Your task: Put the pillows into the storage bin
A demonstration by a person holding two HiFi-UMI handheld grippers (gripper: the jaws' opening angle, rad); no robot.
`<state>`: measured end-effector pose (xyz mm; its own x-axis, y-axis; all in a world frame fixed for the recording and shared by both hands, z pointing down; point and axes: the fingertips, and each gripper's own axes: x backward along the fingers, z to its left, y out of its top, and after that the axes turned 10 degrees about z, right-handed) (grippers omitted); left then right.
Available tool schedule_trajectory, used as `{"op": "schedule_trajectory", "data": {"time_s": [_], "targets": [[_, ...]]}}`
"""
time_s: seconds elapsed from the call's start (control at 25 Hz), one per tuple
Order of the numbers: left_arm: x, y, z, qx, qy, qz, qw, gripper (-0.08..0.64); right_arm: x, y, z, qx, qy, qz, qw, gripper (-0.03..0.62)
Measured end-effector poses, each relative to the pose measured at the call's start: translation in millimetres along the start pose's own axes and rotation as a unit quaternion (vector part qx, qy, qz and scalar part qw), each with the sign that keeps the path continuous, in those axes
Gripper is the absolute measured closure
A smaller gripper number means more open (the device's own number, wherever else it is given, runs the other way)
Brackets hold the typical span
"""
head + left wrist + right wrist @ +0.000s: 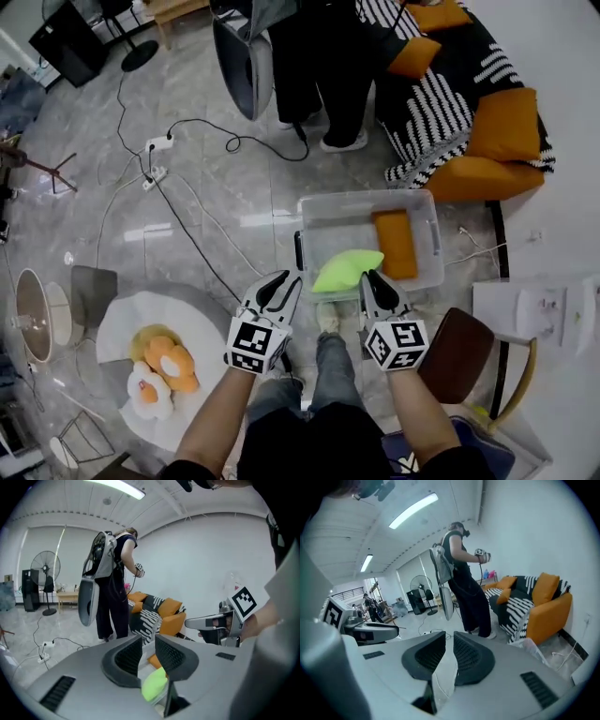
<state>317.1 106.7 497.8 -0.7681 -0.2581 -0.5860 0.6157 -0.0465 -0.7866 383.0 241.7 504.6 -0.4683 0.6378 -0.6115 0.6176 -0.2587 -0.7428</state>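
Note:
A clear storage bin (427, 211) stands on the floor ahead of me. An orange pillow (394, 242) lies flat in its right half, and a lime green pillow (347, 269) lies at its near left corner. Both grippers hang above the bin's near edge, and neither holds anything. My left gripper (278, 281) shows a narrow gap between its jaws; through that gap the green pillow (153, 685) shows below. The jaws of my right gripper (370, 278) stand almost together. More orange pillows (506, 122) rest on the sofa.
A striped sofa (441, 103) stands at the far right. A person (319, 56) stands beyond the bin beside a fan. Cables and a power strip (155, 176) cross the floor on the left. Flower plush toys (164, 366) lie on a round white table, and a brown chair (459, 352) is at my right.

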Motion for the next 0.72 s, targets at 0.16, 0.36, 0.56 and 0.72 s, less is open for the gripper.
{"op": "schedule_trajectory", "data": {"time_s": [0.16, 0.36, 0.56, 0.72], "targets": [[65.5, 38.4, 4.3, -0.006, 0.023, -0.045, 0.9987, 0.483, 42.2, 45.3, 47.9, 0.048, 0.027, -0.049, 0.997, 0.529], [149.5, 75.1, 13.4, 0.004, 0.066, -0.113, 0.9914, 0.522, 87.4, 90.3, 116.9, 0.129, 0.074, -0.100, 0.984, 0.543], [232.0, 99.0, 27.6, 0.002, 0.119, -0.172, 0.9779, 0.528, 105.3, 116.1, 200.7, 0.187, 0.152, -0.139, 0.961, 0.554], [294.0, 90.7, 47.7, 0.023, 0.173, -0.200, 0.9641, 0.528, 105.2, 122.3, 275.5, 0.210, 0.215, -0.138, 0.944, 0.558]]}}
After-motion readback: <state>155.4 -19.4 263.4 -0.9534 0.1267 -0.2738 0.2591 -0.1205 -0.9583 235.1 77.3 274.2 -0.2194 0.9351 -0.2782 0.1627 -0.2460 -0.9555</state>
